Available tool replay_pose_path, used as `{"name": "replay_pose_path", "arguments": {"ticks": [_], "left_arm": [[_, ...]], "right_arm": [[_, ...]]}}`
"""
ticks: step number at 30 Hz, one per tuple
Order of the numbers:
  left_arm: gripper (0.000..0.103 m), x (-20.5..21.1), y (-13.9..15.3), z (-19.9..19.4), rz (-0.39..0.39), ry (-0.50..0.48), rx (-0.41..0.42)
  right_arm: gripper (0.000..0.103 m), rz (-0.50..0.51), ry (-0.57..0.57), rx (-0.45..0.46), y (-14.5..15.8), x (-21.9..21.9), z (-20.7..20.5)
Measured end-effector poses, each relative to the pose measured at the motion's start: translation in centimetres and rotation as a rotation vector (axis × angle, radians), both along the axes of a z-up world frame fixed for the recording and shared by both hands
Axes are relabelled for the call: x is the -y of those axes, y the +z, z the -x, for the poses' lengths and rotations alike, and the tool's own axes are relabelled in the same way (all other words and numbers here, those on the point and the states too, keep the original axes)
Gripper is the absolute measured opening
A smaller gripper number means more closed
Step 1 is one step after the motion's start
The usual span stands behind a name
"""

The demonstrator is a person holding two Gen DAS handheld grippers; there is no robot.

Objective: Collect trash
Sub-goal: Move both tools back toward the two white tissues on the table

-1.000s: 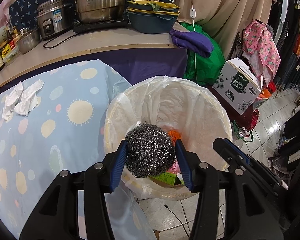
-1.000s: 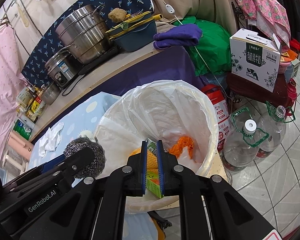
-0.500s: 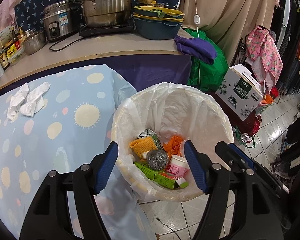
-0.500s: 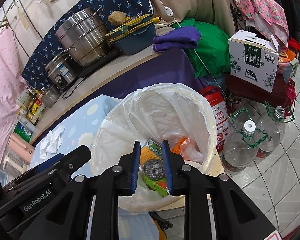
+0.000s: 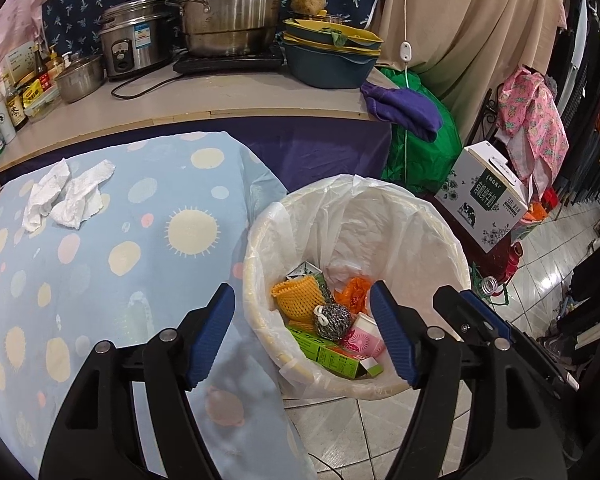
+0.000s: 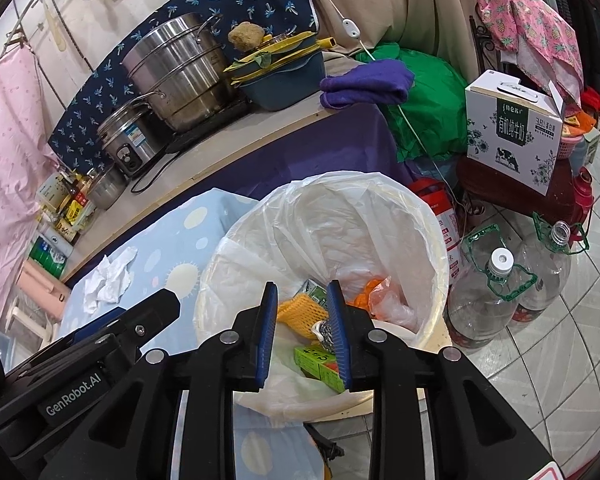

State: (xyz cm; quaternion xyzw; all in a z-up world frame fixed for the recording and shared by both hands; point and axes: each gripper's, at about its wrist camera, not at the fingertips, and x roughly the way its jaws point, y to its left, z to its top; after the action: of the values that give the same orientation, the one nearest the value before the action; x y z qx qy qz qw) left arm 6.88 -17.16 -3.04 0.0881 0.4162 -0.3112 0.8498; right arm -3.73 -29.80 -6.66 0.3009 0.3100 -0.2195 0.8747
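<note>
We look down on a worktop (image 5: 100, 280) under a pale blue dotted cloth, with crumpled tissues (image 5: 66, 196) near its far left edge. A lined trash bin (image 5: 440, 236) stands on the tiled floor (image 6: 540, 360) just beside the worktop's right edge. A second ago our left gripper (image 5: 302, 338) clenched the steel scourer (image 5: 332, 320); now its jaws are released, and the scourer lies in the bin among cartons. Our right gripper (image 6: 302, 336) has also just been opening, with nothing gripped.
</note>
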Motion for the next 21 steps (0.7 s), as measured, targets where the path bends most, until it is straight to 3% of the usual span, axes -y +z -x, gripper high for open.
{"name": "replay_pose_path", "arguments": {"ticks": [3, 10, 21], "left_arm": [[0.069, -1.0, 0.4, -0.4, 0.014, 0.019, -0.002], [0.071, -4.4, 0.9, -2.0, 0.043, 0.074, -0.007], [0.077, -12.4, 0.6, -6.0, 0.048, 0.222, -0.003]], "right_arm": [[0.026, 0.009, 0.012, 0.0, 0.4, -0.7, -0.5], [0.043, 0.035, 0.044, 0.002, 1.2, -3.0, -2.2], [0.052, 0.073, 0.182, -0.026, 1.6, -9.3, -8.0]]}}
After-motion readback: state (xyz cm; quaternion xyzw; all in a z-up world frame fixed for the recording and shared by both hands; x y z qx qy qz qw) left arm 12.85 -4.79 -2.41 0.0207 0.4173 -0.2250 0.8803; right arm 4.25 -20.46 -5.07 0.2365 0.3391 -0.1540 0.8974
